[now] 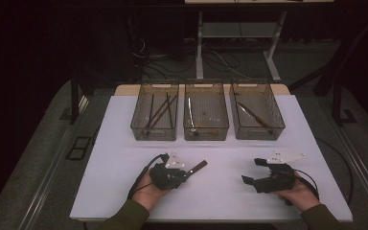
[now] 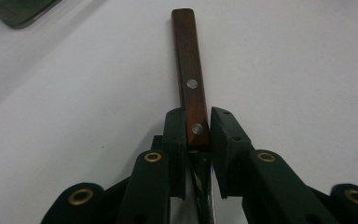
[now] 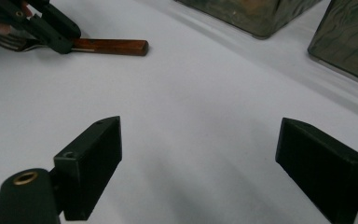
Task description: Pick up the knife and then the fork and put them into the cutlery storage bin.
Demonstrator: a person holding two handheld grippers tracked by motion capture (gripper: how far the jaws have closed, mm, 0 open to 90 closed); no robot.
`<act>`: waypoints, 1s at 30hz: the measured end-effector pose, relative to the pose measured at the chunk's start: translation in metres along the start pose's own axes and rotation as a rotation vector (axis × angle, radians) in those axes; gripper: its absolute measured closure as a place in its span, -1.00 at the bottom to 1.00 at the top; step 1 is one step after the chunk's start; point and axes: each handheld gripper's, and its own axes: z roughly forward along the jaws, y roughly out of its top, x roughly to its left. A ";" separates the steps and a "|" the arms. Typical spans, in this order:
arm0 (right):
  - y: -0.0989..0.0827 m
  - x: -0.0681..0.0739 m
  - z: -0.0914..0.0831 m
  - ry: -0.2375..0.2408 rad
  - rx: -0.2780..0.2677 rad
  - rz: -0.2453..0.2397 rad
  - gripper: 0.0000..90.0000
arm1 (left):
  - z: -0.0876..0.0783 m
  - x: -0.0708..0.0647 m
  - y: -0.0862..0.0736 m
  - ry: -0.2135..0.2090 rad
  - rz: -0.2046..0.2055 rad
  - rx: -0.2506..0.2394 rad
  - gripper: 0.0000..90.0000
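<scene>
Here the left gripper is clamped on a fork lying on the white table, its jaws pinching the wooden handle by the lower of 2 rivets. It looks light and stiff; the smooth wood may slip, so gripping near the metal neck seems wise. The right gripper hovers apart, holding nothing.

A lab-like recording room: white table, dark curtained surroundings, loose floor cables.
</scene>
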 end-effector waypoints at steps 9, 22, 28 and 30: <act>0.001 0.001 0.003 0.031 0.030 -0.020 -0.68 | -0.002 0.007 0.003 -0.043 -0.006 0.029 0.72; 0.009 0.007 0.003 0.100 0.047 -0.084 -0.68 | -0.014 0.012 0.007 -0.092 -0.029 -0.032 0.72; 0.021 0.010 0.004 0.172 0.054 -0.126 -0.68 | -0.020 0.009 0.013 -0.125 -0.007 -0.071 0.72; 0.025 0.010 0.006 0.185 0.064 -0.139 -0.68 | -0.022 0.009 0.016 -0.139 0.007 -0.074 0.72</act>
